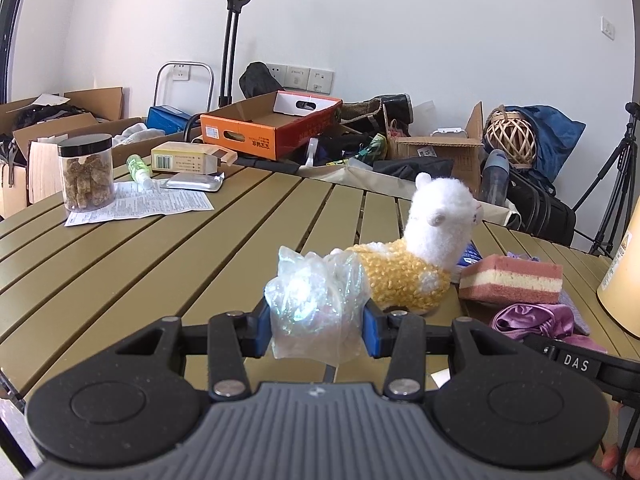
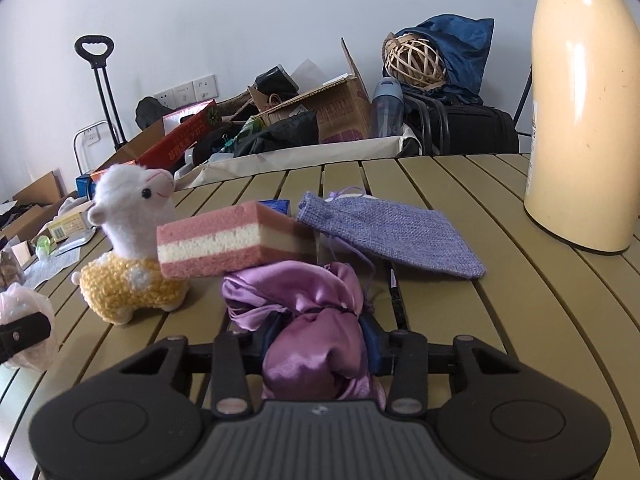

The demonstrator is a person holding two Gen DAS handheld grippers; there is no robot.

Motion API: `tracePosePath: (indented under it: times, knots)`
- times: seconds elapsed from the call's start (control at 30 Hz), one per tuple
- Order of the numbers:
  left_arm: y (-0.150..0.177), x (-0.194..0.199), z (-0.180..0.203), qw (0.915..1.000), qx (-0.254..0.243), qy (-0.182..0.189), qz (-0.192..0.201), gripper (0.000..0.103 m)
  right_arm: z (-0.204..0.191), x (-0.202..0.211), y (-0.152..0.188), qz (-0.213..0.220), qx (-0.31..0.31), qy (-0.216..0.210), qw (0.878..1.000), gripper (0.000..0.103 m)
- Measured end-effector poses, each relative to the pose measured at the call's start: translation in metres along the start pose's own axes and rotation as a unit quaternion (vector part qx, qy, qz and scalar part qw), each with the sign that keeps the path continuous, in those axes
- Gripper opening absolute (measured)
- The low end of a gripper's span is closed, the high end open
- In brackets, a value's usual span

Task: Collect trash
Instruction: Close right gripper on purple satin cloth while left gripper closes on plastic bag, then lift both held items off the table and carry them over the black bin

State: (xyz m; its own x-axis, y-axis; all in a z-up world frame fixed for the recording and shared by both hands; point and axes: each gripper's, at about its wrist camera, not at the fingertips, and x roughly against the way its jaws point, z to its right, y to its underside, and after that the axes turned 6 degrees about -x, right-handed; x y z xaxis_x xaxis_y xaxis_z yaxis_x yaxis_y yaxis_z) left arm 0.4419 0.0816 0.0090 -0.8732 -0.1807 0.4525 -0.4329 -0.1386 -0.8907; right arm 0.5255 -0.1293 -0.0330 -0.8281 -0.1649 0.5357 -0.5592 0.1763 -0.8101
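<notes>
Plastic wad (image 1: 316,312), a clear crumpled film bag with a glossy, iridescent sheen, sits clamped between the blue pads of the left gripper (image 1: 316,326); it is a lumpy ball with no clear long axis, bulging a little above and beyond the fingers, above the slatted olive table (image 1: 160,264). Just past its far side stands a plush alpaca (image 1: 420,256), fuzzy white head and nubbly yellow knitted body, facing right in that view. Right of the left fingers lies a sponge (image 1: 512,278), a soft porous block in pink and cream layers. The right gripper (image 2: 316,344) grips a satin cloth (image 2: 308,320), shiny purple, bunched and knotted into a soft bundle; its long axis runs roughly along the fingers, one puffed end pressed between the pads and back toward the camera, the looser folds spilling ahead onto the table. No earlier frame shows its closing. Beyond the right fingers lies a flat woven lilac pouch (image 2: 392,232) with a drawstring, its mouth toward the sponge. Far right stands a smooth cream flask (image 2: 580,112).
</notes>
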Motion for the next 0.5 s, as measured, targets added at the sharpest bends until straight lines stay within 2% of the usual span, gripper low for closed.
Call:
tracePosePath:
  times: [0.5]
  knots:
    - [0.003, 0.008, 0.003, 0.9999, -0.008, 0.005, 0.006, 0.044, 0.004, 0.028, 0.008, 0.022, 0.012, -0.005, 1.000, 0.033]
